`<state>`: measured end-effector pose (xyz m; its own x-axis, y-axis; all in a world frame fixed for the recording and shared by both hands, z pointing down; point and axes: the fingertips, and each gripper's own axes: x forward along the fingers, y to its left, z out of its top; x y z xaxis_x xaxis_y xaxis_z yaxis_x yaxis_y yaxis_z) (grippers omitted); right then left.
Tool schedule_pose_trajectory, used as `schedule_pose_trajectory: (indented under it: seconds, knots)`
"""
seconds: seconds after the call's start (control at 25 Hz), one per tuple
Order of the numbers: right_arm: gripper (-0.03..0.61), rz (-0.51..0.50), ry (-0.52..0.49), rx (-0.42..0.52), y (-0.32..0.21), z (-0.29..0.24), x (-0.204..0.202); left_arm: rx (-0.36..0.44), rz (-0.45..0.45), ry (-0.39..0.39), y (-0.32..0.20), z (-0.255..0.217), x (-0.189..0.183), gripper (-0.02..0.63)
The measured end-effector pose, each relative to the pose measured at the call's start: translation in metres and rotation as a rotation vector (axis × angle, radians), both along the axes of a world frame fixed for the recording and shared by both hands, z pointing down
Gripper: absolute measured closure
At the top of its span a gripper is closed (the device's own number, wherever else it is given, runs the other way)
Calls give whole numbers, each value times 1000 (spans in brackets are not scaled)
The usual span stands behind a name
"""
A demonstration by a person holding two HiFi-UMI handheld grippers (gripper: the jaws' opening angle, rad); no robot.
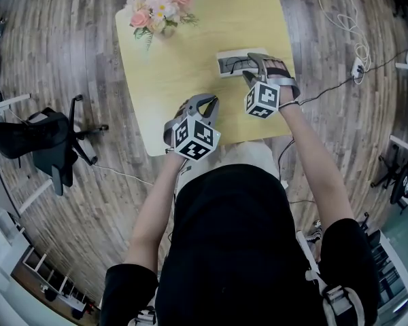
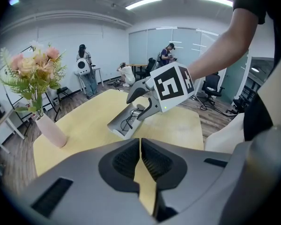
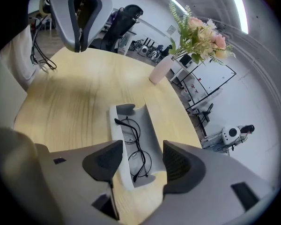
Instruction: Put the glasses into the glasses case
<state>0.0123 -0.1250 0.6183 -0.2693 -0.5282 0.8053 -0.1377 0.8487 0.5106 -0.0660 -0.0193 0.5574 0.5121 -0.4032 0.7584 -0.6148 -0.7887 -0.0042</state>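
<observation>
Both grippers are over the near half of the table. The left gripper [image 2: 140, 146] has its jaws pressed together with nothing between them, and it hangs just above the near edge of the tabletop, about midway along it. The right gripper [image 3: 141, 156] has its jaws well apart and grips nothing. They point down at the near end of the open case, which shows in the gap between them. One jaw overlaps the case's side wall in the right gripper view, and I cannot tell whether it touches it.

A wooden floor [image 1: 68, 46] runs all round the table. The pale yellow tabletop [image 1: 170, 66] has rounded corners. A black office chair [image 1: 47, 141] stands on the floor, well off the table's left edge. Pink and cream flowers [image 1: 160, 5] with green sprigs stand at the far left corner, in a slim pink vase [image 3: 159, 69].

The glasses case [image 3: 119, 109] is a grey-white open trough. It lies flat by the right edge of the tabletop, roughly halfway between the far and near corners and well apart from the vase. The glasses [image 3: 136, 146] have thin dark wire frames and round lenses. They lie inside the case, along its length, with their arms folded.
</observation>
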Motion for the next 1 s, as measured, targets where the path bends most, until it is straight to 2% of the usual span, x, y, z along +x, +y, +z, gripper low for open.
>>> schedule_pose_trajectory:
  seconds: [0.48,0.8,1.0]
  knots:
    - [355,30,-19,-34,20,1,2,8,21,-14,8,-2,-3,582]
    - [359,42,-16,-84,34,12,0,16,28,-13,10,-6,-3,583]
    - [363,46,-25,-76,39,9,-6,23,28,-12,15,-7,-8,583]
